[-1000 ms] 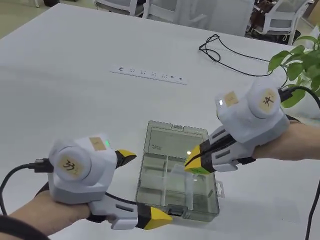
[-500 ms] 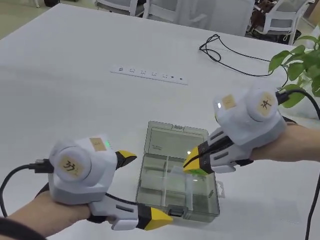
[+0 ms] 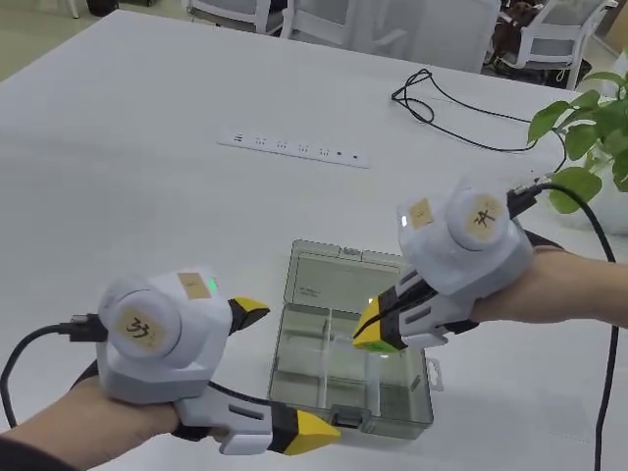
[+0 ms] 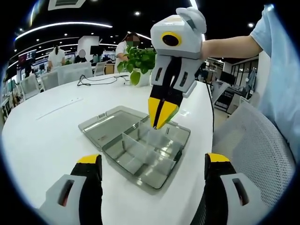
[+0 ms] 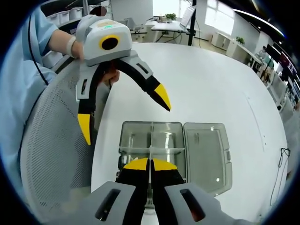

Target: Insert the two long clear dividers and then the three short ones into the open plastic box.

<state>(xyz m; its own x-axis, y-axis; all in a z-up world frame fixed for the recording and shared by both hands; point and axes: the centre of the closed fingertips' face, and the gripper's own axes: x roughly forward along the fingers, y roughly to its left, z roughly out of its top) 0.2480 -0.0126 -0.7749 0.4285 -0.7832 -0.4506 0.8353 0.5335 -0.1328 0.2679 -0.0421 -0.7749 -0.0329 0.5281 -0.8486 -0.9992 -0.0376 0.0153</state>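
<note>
Head view: open plastic box (image 3: pixel 392 417) sits on the white table (image 3: pixel 147 196), close to the person and between the two grippers, with its lid (image 3: pixel 343 275) laid back flat on the far side. The left gripper (image 3: pixel 283 373) is held just beside the box's near-left corner. Its jaws are spread wide and hold nothing. The right gripper (image 3: pixel 371 332) hangs over the box's base, tips pointing down, with its jaws drawn nearly together. The right gripper view shows a thin clear divider (image 5: pixel 150 152) pinched edge-on between them, its lower part reaching down into the box; whether it is a long or short piece cannot be told. Clear partitions (image 4: pixel 136 152) already stand inside and split the base into compartments; count uncertain. Further off on the table lie a white power strip (image 3: pixel 294 149) and a black cable (image 3: pixel 442 103). A green plant (image 3: pixel 589 118) is at the far right edge.
</note>
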